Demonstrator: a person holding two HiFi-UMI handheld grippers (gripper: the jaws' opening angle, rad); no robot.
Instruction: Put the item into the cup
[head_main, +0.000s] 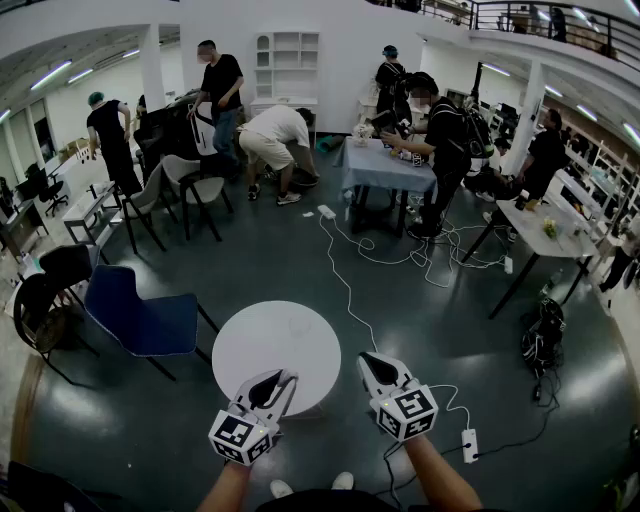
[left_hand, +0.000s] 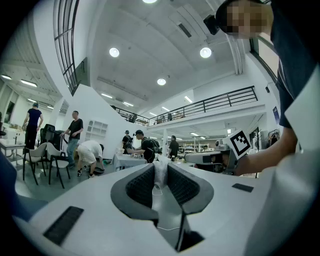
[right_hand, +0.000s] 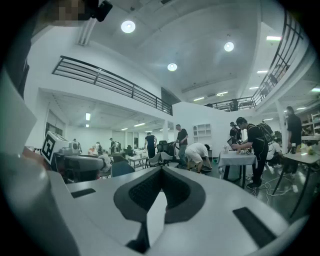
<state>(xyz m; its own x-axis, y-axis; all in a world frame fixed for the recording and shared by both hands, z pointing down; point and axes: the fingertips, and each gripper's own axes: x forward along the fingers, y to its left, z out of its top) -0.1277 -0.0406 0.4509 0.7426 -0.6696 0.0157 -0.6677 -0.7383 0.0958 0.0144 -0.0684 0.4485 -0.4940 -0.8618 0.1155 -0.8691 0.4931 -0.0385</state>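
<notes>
Round table (head_main: 275, 340) shows only overhead; left gripper (left_hand: 160, 167) pinches white item (left_hand: 161, 174), right gripper (right_hand: 161, 171) jaws together.

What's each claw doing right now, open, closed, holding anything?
Left claw: closed on a small white item.
Right claw: closed, nothing between its jaws.

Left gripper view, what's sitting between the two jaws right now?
A white crumpled item, clamped between the jaws of the left gripper. The left gripper view shows it plainly; what the item is cannot be told.
</notes>
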